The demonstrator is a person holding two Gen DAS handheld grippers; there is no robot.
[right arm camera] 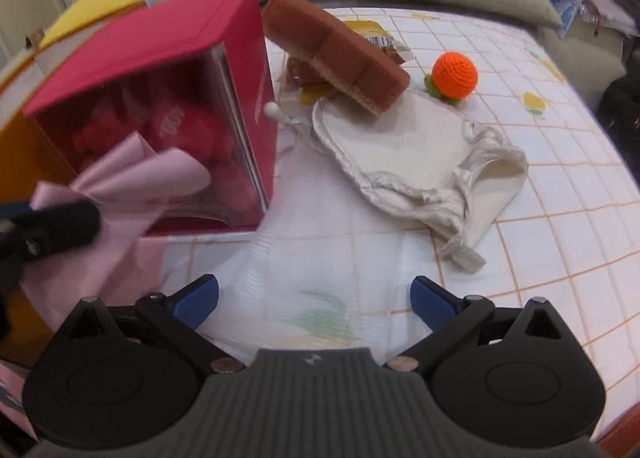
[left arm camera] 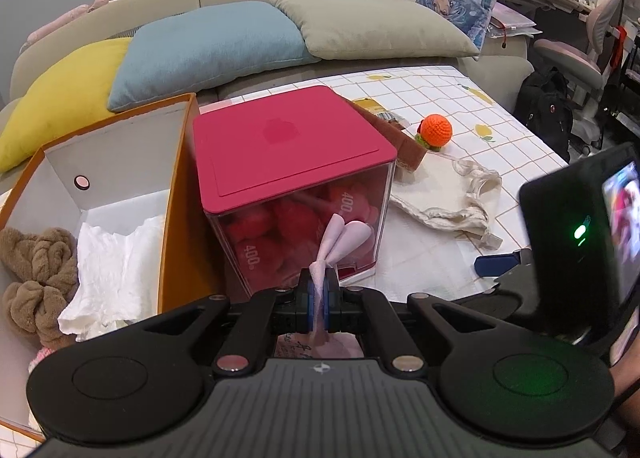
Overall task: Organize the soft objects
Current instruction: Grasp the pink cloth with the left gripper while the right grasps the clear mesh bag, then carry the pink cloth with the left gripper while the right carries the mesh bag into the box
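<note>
My left gripper (left arm camera: 319, 290) is shut on a pale pink ribbon bow (left arm camera: 340, 240) in front of a clear box with a crimson lid (left arm camera: 280, 145) full of red plush. In the right wrist view that bow (right arm camera: 140, 173) hangs beside the box (right arm camera: 160, 105), pinched by the left gripper's fingers (right arm camera: 48, 225). My right gripper (right arm camera: 314, 298) stands wide open over a white mesh cloth (right arm camera: 304, 270), nothing between its pads. A cream drawstring bag (right arm camera: 420, 161), a brown sponge (right arm camera: 340, 53) and an orange crocheted ball (right arm camera: 455, 75) lie beyond.
An open orange box (left arm camera: 176, 193) on the left holds white paper (left arm camera: 116, 266) and a brown scrunchie (left arm camera: 36, 278). Yellow, blue and grey pillows (left arm camera: 208, 45) line the sofa behind the table. A snack packet (right arm camera: 372, 33) lies under the sponge. The checked tablecloth (right arm camera: 540, 217) spreads right.
</note>
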